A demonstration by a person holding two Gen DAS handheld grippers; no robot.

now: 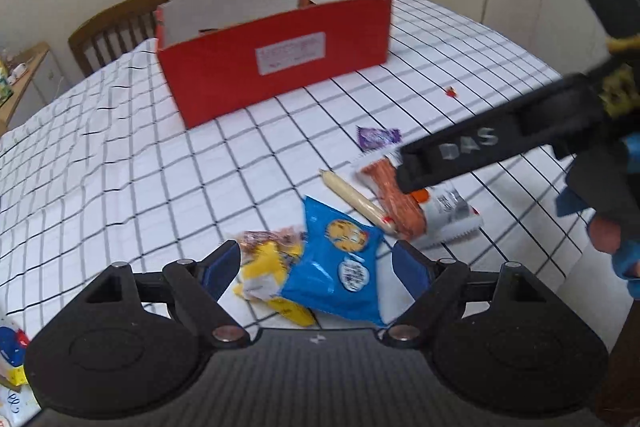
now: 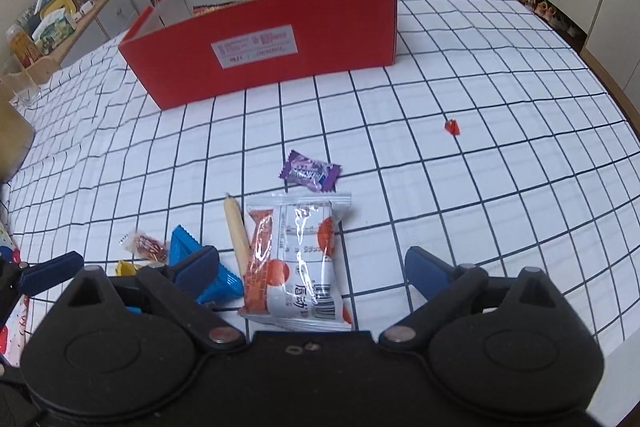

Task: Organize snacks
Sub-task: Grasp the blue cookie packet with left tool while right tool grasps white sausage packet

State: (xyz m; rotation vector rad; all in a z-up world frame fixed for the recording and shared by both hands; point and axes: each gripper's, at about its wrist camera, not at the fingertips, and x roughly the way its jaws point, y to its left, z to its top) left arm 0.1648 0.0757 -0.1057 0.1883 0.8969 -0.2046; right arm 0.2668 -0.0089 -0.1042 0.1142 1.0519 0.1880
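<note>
Snacks, loose lot, on a counter [image 2: 480, 187] under a white cloth with a dark grid, all lying on the near side of the red box [image 2: 280, 39].

- Red box: open-topped corrugated cardboard, white inside, white label on its long wall; a few wrappers show within.
- Purple sweet [image 2: 310, 170]: small glossy twist-end wrapper, the piece nearest the red box.
- Orange-and-white packet [image 2: 298, 263]: flat, shiny pillow pack with crimped ends and a barcode, just on the near side of the purple sweet.
- Sausage stick [image 2: 238, 233]: slim pale cylinder, touching the packet's left edge.
- Blue cookie bag [image 1: 340, 267]: glossy, crinkled, printed with a biscuit; farther from the box than the stick.
- Yellow packet [image 1: 268, 275]: crumpled, partly under the blue bag's left edge.
- Red scrap [image 2: 453, 127]: tiny, well apart, to the right.

Left hand-held gripper [image 1: 316, 263]: black with blue pads, jaws spread either side of the blue bag and yellow packet, no pad pressing.
Right hand-held gripper [image 2: 312, 273]: jaws spread wide, the orange-and-white packet between them, untouched.
</note>
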